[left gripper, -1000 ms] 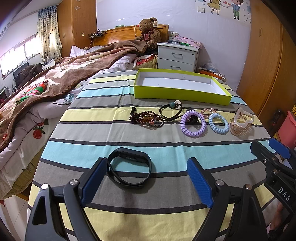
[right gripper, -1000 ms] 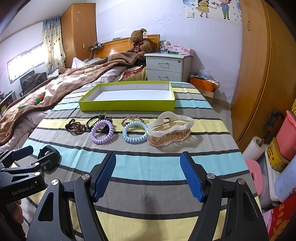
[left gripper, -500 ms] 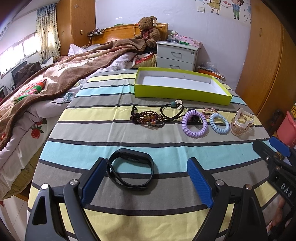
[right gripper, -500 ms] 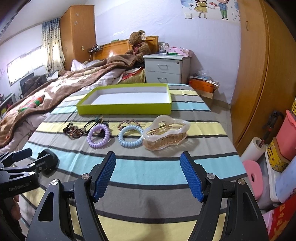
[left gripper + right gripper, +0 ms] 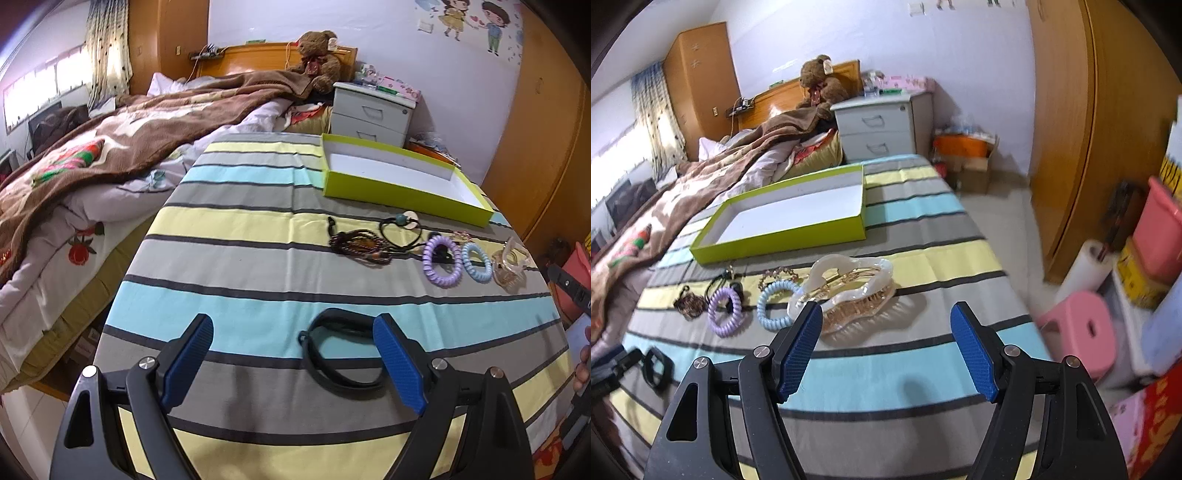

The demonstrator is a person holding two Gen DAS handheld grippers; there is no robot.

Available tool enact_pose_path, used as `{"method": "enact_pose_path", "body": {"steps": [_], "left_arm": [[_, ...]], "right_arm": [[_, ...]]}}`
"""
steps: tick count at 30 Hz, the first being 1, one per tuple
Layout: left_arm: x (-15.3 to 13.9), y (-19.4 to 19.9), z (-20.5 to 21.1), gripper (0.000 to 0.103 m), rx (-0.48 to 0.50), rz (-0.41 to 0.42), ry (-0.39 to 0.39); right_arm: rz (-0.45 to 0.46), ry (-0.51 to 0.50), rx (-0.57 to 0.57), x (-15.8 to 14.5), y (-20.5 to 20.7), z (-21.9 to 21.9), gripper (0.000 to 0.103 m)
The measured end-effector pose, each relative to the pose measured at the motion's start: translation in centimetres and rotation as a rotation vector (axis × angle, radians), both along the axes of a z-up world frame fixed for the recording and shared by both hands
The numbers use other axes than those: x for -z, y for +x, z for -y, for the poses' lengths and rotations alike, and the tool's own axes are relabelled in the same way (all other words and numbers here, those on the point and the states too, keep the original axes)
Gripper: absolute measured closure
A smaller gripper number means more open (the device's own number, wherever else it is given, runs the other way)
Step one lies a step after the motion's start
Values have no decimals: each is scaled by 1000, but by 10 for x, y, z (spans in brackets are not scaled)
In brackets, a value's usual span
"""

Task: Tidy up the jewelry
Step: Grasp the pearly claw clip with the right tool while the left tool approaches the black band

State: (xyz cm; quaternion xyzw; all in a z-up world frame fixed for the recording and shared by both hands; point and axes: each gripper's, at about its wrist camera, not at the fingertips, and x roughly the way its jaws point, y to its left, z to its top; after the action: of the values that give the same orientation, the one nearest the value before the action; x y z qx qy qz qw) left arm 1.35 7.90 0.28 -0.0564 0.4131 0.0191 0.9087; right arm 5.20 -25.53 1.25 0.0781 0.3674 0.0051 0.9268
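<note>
A black wristband (image 5: 341,350) lies on the striped cloth, partly behind the right finger of my open left gripper (image 5: 293,354). Farther back lie a brown bead bracelet (image 5: 358,245), a black cord necklace (image 5: 400,229), a purple coil tie (image 5: 441,264), a blue coil tie (image 5: 476,262) and a pale hair claw (image 5: 511,264). The lime-green box (image 5: 402,194) stands empty behind them. My right gripper (image 5: 886,343) is open, empty, its left finger just in front of the hair claw (image 5: 846,288). The blue coil tie (image 5: 772,302), purple coil tie (image 5: 726,308) and box (image 5: 779,236) show to its left.
The striped table (image 5: 240,258) ends at a bed with a brown blanket (image 5: 129,136) on the left. A grey nightstand (image 5: 879,125) stands behind. On the right floor are a pink stool (image 5: 1082,328), a paper roll (image 5: 1086,266), stacked bins (image 5: 1156,236) and a wooden wardrobe (image 5: 1071,129).
My left gripper swung left, so the wristband now sits by its right finger. My right gripper moved forward and turned right, closing on the hair claw. Both stay open.
</note>
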Motion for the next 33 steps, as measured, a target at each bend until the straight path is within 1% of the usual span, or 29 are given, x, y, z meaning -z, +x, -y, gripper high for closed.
{"method": "enact_pose_path", "body": {"steps": [2,5,10,16,19,22,29,33], "left_arm": [[2,2,-3,13,-1,-13,-5],[5,4,-4,13,0,-21,-4],[7,7,-3,13,11,-30,-9],[11,10,-5,13,26,-44,-63],[13,12,-5,13,25,-51,-69],[14,13,-3,13,40,-58,-69],[18,15,-4,13,50,-81,-66],[21,18,-3,13,64,-107,-52]], "right_arm": [[-29,25,4,5,9,-1,31],[-47,46,-5,9,16,-7,31],[-83,47,9,16,29,-15,31],[-120,69,38,21,44,-16,31],[-151,44,38,26,49,-19,31],[-157,22,39,26,47,-14,31],[-192,-91,60,28,40,6,31],[-181,-74,36,28,39,11,31]]}}
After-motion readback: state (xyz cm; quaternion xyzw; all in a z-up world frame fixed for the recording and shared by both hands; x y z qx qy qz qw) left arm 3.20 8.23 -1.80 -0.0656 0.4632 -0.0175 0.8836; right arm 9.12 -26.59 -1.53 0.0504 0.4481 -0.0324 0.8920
